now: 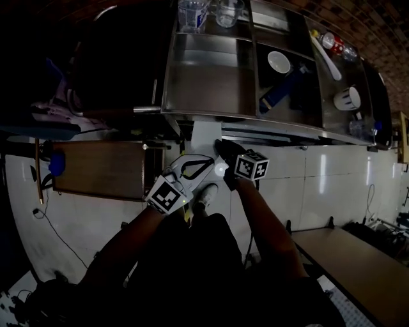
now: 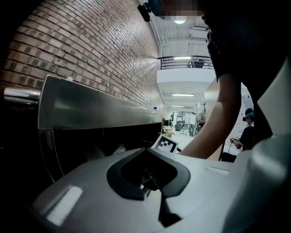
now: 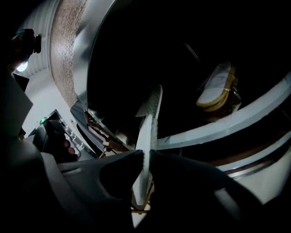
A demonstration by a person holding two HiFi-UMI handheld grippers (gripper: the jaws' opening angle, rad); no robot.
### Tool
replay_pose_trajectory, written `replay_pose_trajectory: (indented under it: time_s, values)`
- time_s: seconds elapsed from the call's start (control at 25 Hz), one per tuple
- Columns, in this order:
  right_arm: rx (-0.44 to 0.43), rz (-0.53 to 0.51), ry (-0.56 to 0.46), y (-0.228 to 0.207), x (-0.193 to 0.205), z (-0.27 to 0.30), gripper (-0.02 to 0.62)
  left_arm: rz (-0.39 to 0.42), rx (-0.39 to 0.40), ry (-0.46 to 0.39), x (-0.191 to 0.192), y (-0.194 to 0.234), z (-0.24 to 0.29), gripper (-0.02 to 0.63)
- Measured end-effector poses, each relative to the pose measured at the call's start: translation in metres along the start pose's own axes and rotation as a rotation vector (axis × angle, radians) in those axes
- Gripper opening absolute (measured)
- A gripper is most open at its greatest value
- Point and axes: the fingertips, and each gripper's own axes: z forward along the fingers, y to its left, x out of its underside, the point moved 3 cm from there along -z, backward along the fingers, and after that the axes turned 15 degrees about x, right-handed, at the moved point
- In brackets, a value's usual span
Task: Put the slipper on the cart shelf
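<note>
Stood on a floor of glossy white tiles [image 1: 332,185], looking steeply down on a long stainless-steel cart [image 1: 211,86], split on top into open rectangular bays and filling the way ahead. Had a red brick wall [image 2: 91,59] running behind the cart in the left gripper view, and a brown wooden board [image 1: 96,169] off to the left on the floor. Counted, in the bays, clear plastic bottles [image 1: 192,14], a blue tube-shaped thing [image 1: 281,92], a white cup [image 1: 347,99], a white bowl [image 1: 278,62] and a long white spoon [image 1: 327,57]. Met, at the near edge, a rounded steel rim over a dark shelf opening. Made out, deep on that dark shelf, what looked like a second slipper [image 3: 218,88], pale with tan edging, well apart from the held one.

Held both grippers side by side just short of the near rim. Clamped the right gripper [image 3: 146,157] on the slipper [image 3: 148,132], pinched edge-on between dark pads and reaching up toward the shelf opening, not yet resting on it. Carried the left gripper [image 2: 152,175] with jaws pressed together on nothing, smooth grey shell around dark ribbed pads.

Found the slipper thin, flat and white, finely textured on one face, with a tan seam low near the pads
</note>
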Motion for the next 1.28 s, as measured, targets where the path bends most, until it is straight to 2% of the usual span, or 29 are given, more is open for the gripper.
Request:
replay_pose_trajectory:
  time_s: [0.28, 0.56, 0.8, 1.0, 1.28]
  values:
    - [0.073, -0.030, -0.083, -0.014, -0.037, 0.027, 0.046, -0.035, -0.033, -0.023, 0.006, 0.017, -0.007, 0.003]
    - [0.142, -0.233, -0.239, -0.006, -0.065, 0.039, 0.046, -0.057, -0.038, -0.026, 0.007, 0.027, -0.008, 0.003]
    - [0.161, -0.200, -0.262, -0.014, -0.073, 0.052, 0.048, -0.064, -0.042, -0.024, 0.013, 0.028, -0.011, 0.003]
    - [0.203, -0.280, -0.290, -0.018, -0.078, 0.058, 0.052, -0.081, -0.045, -0.012, 0.024, 0.022, -0.014, 0.003]
    - [0.277, -0.303, -0.343, -0.023, -0.090, 0.062, 0.081, -0.090, -0.055, -0.013, 0.025, 0.019, -0.016, 0.003]
